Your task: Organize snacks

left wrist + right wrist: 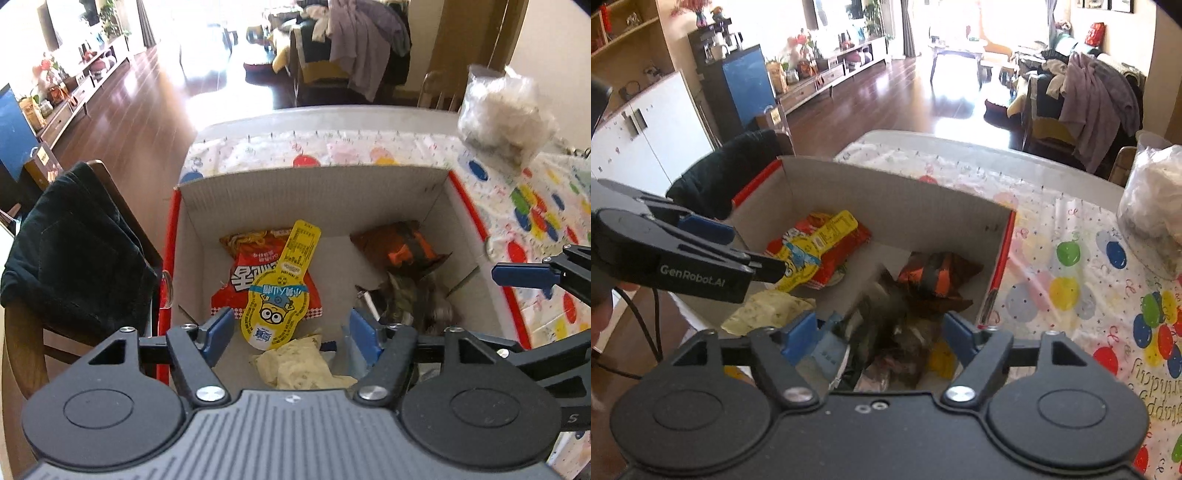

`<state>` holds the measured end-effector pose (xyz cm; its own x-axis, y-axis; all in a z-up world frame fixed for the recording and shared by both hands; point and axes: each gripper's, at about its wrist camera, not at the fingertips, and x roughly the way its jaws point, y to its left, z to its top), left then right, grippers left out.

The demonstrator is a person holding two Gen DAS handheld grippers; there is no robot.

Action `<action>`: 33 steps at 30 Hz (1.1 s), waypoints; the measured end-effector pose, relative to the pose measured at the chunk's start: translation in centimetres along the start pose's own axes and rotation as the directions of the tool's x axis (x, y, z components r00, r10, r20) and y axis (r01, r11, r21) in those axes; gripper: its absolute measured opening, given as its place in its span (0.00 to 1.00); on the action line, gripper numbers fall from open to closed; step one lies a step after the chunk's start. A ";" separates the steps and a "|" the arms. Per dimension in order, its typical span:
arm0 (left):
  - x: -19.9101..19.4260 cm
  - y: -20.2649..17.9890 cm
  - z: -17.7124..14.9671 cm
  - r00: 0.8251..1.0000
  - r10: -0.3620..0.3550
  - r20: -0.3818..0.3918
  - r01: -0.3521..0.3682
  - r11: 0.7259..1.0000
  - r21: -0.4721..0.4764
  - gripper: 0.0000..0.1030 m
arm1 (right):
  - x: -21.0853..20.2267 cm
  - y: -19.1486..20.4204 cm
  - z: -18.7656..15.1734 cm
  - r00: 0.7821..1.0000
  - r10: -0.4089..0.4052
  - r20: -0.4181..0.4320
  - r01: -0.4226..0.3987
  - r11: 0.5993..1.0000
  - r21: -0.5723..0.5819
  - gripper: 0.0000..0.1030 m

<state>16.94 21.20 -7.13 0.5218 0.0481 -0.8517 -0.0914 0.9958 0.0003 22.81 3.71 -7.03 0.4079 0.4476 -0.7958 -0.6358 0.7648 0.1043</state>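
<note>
Both grippers hang over the snack box with their jaws apart, holding nothing.

Left wrist view: the left gripper (pixel 290 326) is spread above the cardboard box (pixel 314 192); the yellow cartoon pouch (pixel 275 310) lies at 12 o'clock on the red packet (pixel 251 275), light, slick and crushable, best pinched at its flat neck. Right wrist view: the right gripper (pixel 881 334) gapes over blurred dark wrappers (pixel 890 317), with the orange packet (pixel 932 275) at 12 o'clock.
</note>
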 end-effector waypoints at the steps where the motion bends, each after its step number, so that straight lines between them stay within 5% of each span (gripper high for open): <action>1: -0.5 0.0 0.0 1.000 -0.001 0.015 0.001 1.000 -0.001 0.71 | -0.4 0.0 0.0 1.000 0.004 0.011 -0.004 1.000 0.001 0.78; 9: -4.7 -0.8 -0.7 0.991 0.004 0.130 -0.004 1.000 -0.005 0.76 | -4.6 0.0 -0.3 0.993 0.017 0.121 -0.017 1.000 -0.006 0.98; 21: -8.3 -2.1 -2.4 0.977 -0.026 0.213 0.031 0.999 -0.023 0.86 | -8.6 0.1 -1.1 0.974 0.013 0.226 -0.013 1.000 -0.003 1.00; 27: -9.5 -2.5 -3.5 0.968 -0.039 0.248 0.050 0.998 -0.039 1.00 | -9.5 -0.2 -2.0 0.966 0.007 0.257 -0.016 0.999 0.033 1.00; 33: -10.2 -3.0 -4.4 0.962 -0.026 0.271 0.038 0.999 -0.040 1.00 | -10.0 -0.2 -2.5 0.961 -0.012 0.277 -0.003 0.999 0.054 1.00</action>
<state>8.15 17.39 -0.73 0.7340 0.0419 -0.6778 -0.1053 0.9931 -0.0526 17.19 -2.05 -0.58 0.5810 0.5492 -0.6006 -0.6006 0.7874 0.1390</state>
